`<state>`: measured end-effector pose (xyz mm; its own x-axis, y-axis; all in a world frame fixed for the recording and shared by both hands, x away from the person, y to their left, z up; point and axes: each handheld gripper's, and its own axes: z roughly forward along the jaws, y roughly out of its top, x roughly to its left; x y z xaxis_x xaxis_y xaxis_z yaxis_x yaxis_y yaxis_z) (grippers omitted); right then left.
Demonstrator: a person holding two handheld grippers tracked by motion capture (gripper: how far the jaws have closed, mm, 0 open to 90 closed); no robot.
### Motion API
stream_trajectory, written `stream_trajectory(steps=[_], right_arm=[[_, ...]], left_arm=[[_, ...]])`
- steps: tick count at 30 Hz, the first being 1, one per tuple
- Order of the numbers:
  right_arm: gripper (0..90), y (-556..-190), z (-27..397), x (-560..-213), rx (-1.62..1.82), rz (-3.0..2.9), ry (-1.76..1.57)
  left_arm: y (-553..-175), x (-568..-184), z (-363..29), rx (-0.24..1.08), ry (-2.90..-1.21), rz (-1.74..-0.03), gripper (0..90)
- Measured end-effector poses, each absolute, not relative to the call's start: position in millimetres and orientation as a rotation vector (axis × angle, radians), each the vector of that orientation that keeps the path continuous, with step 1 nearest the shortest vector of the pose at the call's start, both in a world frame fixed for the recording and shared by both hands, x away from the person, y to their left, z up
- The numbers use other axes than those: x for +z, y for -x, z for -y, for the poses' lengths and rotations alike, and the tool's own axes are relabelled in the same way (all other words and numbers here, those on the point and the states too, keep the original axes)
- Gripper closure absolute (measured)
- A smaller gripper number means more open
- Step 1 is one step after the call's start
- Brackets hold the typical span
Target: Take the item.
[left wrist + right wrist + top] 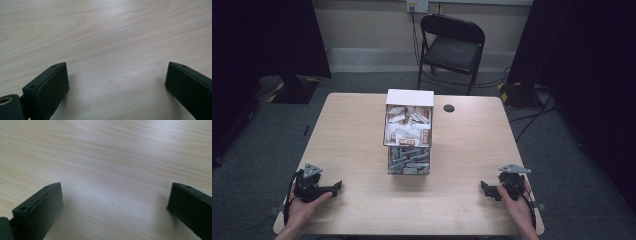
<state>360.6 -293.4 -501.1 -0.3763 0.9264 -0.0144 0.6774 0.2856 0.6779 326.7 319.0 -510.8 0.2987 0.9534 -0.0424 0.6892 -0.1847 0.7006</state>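
Jaws stood wide apart on both tools, with nothing but bare wood between them. The left gripper (116,75) and the right gripper (116,196) each rested low on the table (362,130), at the near corners, both aimed inward toward each other. Between them, well apart from either, a clear two-tier organiser (409,132) stood upright at the table's middle, its long axis vertical; the upper bin held pale sachets (408,127), the lower one grey packets (408,161), and its open fronts seemed to face the person. To my eye, the reach had not begun. Doing it well would mean bringing one tool in level with a bin mouth and keeping the jaws spread until a single packet sat between the pads.
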Motion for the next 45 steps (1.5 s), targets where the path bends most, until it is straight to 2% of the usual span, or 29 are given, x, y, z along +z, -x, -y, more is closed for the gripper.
stream_trajectory(steps=[10, 14, 21, 23, 27, 34, 40, 45], right_arm=[[0.0, -360.7, 293.5, -501.2, 0.829, -2.154, -1.44], [0.0, -360.6, 293.4, -501.1, 0.829, -2.154, -1.441], [0.0, -360.6, 293.4, -501.1, 0.829, -2.154, -1.441], [0.0, -360.6, 293.4, -501.1, 0.829, -2.154, -1.441], [0.0, -360.6, 293.4, -501.1, 0.829, -2.154, -1.441], [0.0, -360.6, 293.4, -501.1, 0.829, -2.154, -1.441], [0.0, -360.6, 293.4, -501.1, 0.829, -2.154, -1.441], [0.0, -360.6, 293.4, -501.1, 0.829, -2.154, -1.441]], left_arm=[[-326.8, -509.4, -320.0, 0.542, -1.922, -1.486, 6.1], [-326.2, -506.7, -321.3, 0.546, -1.943, -1.481, 15.3], [-326.6, -503.1, -320.8, 0.507, -1.96, -1.483, 18.3], [-326.6, -501.9, -320.1, 0.509, -1.961, -1.476, 21.7], [-325.8, -498.7, -317.7, 0.525, -1.959, -1.449, 21.9], [-323.5, -492.6, -312.8, 0.504, -1.95, -1.407, 30.2], [-321.9, -487.3, -309.8, 0.472, -1.93, -1.385, 32.1], [-320.7, -483.0, -306.8, 0.436, -1.912, -1.358, 37.1]])
